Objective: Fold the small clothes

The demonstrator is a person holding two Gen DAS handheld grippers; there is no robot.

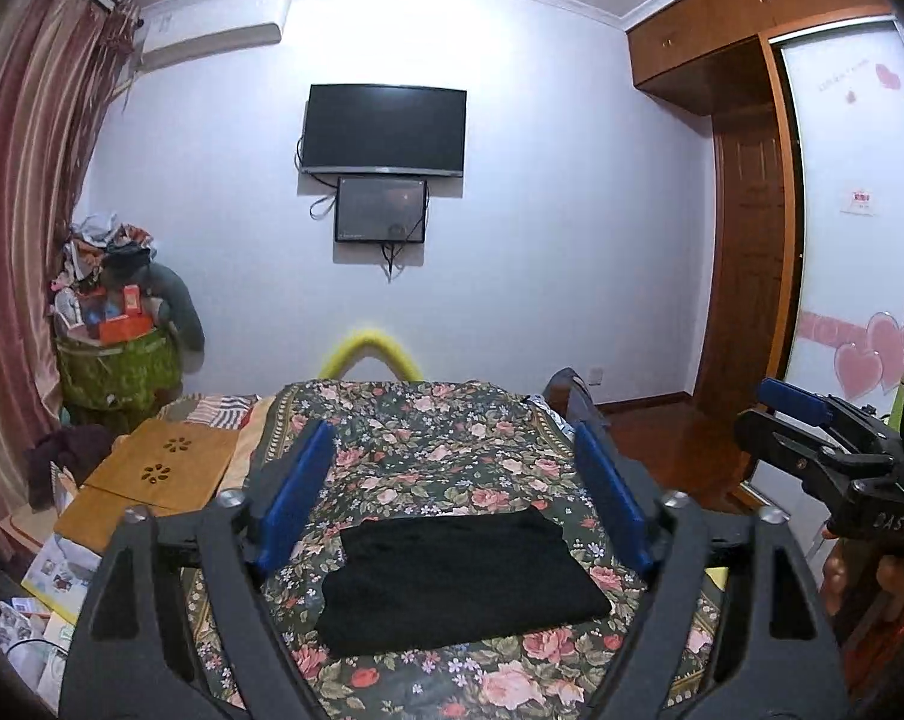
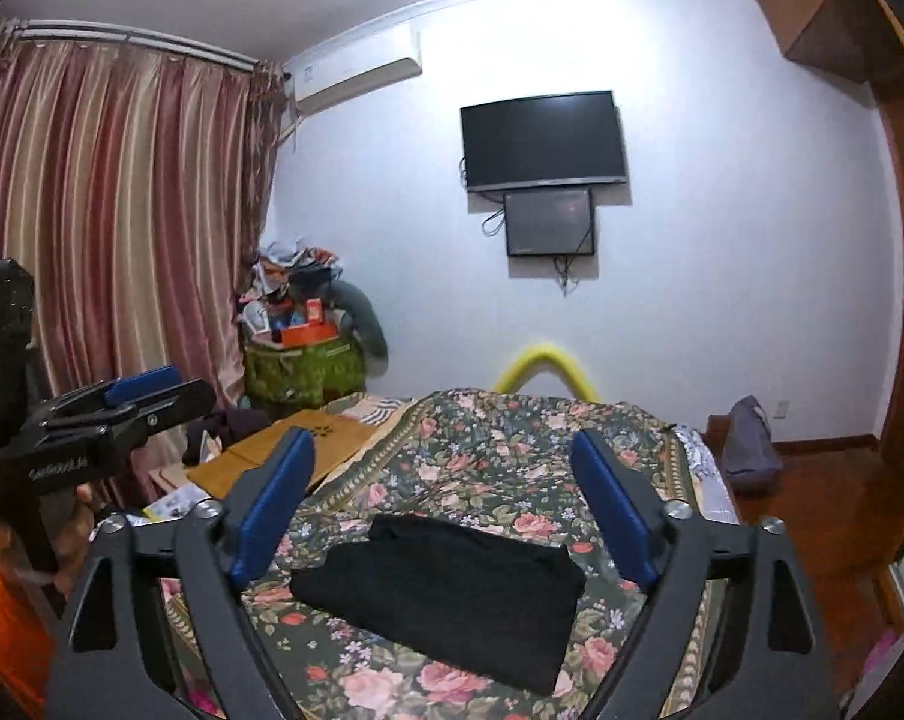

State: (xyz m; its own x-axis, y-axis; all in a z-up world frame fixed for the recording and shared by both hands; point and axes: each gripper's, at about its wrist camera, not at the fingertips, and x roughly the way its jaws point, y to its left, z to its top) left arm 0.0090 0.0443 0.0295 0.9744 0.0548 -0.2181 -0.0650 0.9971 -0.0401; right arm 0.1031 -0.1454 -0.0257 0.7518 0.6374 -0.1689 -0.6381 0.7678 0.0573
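Note:
A black garment (image 1: 457,582) lies folded into a flat rectangle on the floral bedspread (image 1: 428,420). My left gripper (image 1: 454,432) hovers above it, open, with nothing between its blue pads (image 1: 299,492). In the right wrist view the same garment (image 2: 440,588) lies below my right gripper (image 2: 440,439), which is also open and holds nothing. Both grippers point nearly level toward the far wall, well clear of the cloth. Each one shows side-on in the other's view: the right gripper (image 1: 769,402) at the right edge, the left gripper (image 2: 170,387) at the left edge, each with a hand on its grip.
A wooden lap table (image 1: 164,468) sits at the bed's left, papers (image 1: 56,576) below it. A green basket (image 1: 116,372) piled with clutter stands by the curtain (image 1: 26,180). A yellow padded arch (image 1: 371,348) marks the bed's far end. A grey bag (image 2: 748,438) and a wardrobe (image 1: 751,240) stand right.

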